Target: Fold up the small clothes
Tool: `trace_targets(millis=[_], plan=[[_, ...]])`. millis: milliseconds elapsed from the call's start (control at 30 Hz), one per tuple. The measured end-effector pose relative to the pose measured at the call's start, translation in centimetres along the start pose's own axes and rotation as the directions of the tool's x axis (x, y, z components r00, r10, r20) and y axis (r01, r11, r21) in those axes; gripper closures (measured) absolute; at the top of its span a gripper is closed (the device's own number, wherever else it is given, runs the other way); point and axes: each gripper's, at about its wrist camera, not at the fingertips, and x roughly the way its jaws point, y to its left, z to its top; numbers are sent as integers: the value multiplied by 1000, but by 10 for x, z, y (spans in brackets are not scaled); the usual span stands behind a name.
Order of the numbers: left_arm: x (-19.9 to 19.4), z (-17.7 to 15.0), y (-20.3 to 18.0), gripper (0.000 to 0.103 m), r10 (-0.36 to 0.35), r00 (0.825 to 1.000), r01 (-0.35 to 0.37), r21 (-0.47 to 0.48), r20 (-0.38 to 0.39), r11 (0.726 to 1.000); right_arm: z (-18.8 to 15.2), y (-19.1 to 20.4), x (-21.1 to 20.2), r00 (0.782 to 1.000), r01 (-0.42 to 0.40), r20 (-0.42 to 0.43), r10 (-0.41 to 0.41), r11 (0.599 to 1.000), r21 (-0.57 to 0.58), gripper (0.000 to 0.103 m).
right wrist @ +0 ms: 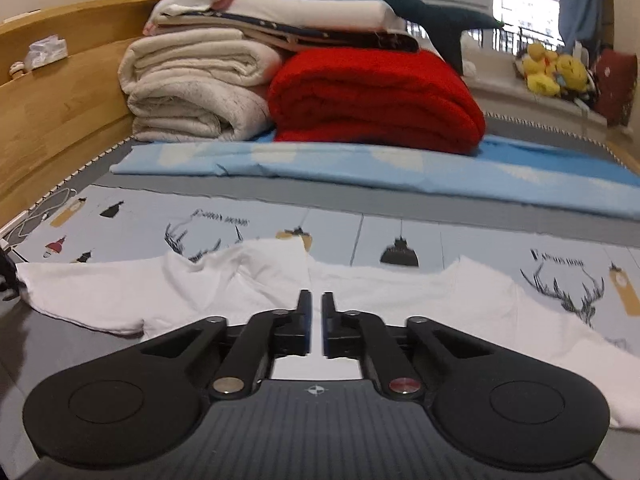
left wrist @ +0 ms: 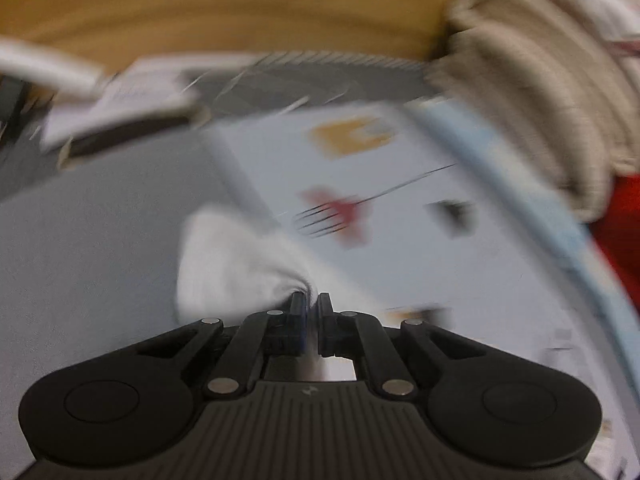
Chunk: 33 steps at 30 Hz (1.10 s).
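Note:
A small white garment [right wrist: 224, 288] lies spread across the patterned sheet [right wrist: 400, 228] on the bed. In the left wrist view, which is blurred by motion, my left gripper [left wrist: 311, 299] is shut on a bunched end of the white garment [left wrist: 236, 264] and holds it just above the grey bed surface [left wrist: 80, 260]. In the right wrist view my right gripper [right wrist: 316, 300] hovers low over the middle of the garment with its jaws nearly closed. A narrow gap shows between them and no cloth shows in it.
Folded cream blankets [right wrist: 192, 88], a red blanket [right wrist: 376, 96] and more bedding are stacked at the back on a light blue sheet [right wrist: 360, 168]. A wooden bed rail [right wrist: 60, 100] runs along the left. Yellow plush toys [right wrist: 552, 68] sit on the window ledge.

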Motion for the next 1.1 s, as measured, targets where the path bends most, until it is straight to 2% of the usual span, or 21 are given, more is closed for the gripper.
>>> trace_targets(millis=[33,100,200,333,467,500,533,567,600,633,667,700,733,767,800,867,933,967,1000,1067,1100], plan=[[-13,-1,-15,98,-48,999,47,25,23,999,-1,-2,-1,1000,6,-4,-6,1000,-1,103],[-44,-9,-52,99,-163,984,155,105,70,982,-3,-6,-2,1000,13,-13,-13,1000,0,103],[-77,-33,-97,99,-286,955,262,229,78,937,-7,-11,-5,999,40,-36,-39,999,14,103],[-103,-74,-134,99,-400,916,386,286,-10,877,-14,-20,-8,996,72,-60,-69,995,63,103],[-126,-126,-169,99,-509,856,507,336,-87,794,-19,-32,-12,994,98,-61,-91,989,109,103],[-131,-138,-178,99,-543,831,550,336,-121,765,-20,-36,-13,994,102,-61,-95,986,128,103],[-137,-152,-188,99,-586,792,606,334,-170,722,-21,-40,-13,993,110,-64,-101,983,147,103],[-142,-163,-198,98,-623,747,663,333,-234,670,-24,-44,-12,991,123,-75,-112,978,168,102],[-143,-176,-210,95,-644,693,721,328,-324,610,-27,-48,-11,989,135,-89,-120,973,187,101],[-144,-184,-218,87,-649,648,762,316,-399,566,-30,-51,-10,987,142,-100,-124,968,205,101],[-145,-189,-222,83,-659,613,789,298,-436,537,-33,-53,-7,986,147,-109,-125,964,220,101],[-146,-189,-221,78,-665,617,786,297,-420,542,-36,-55,-4,984,152,-124,-125,960,236,101],[-145,-184,-219,69,-664,637,771,298,-392,564,-37,-56,-2,984,149,-133,-119,958,245,100],[-140,-176,-214,68,-656,664,747,289,-359,599,-39,-58,1,985,138,-138,-106,957,256,100],[-134,-168,-210,68,-639,694,719,276,-332,638,-39,-59,3,985,134,-141,-100,956,261,99],[-119,-152,-203,68,-573,774,632,270,-270,727,-41,-62,9,983,136,-157,-94,950,280,99],[-105,-143,-196,68,-471,851,522,281,-232,805,-42,-64,16,984,113,-163,-65,946,304,99],[-98,-141,-194,68,-428,874,481,280,-230,831,-44,-62,21,984,101,-173,-48,945,311,99],[-90,-142,-191,68,-395,887,452,273,-237,849,-44,-61,26,982,89,-185,-30,944,318,99],[-82,-144,-189,68,-359,895,426,265,-266,865,-46,-57,39,981,48,-194,23,935,351,97],[-80,-145,-190,68,-351,895,422,268,-275,866,-47,-55,45,978,34,-202,44,930,366,87]])
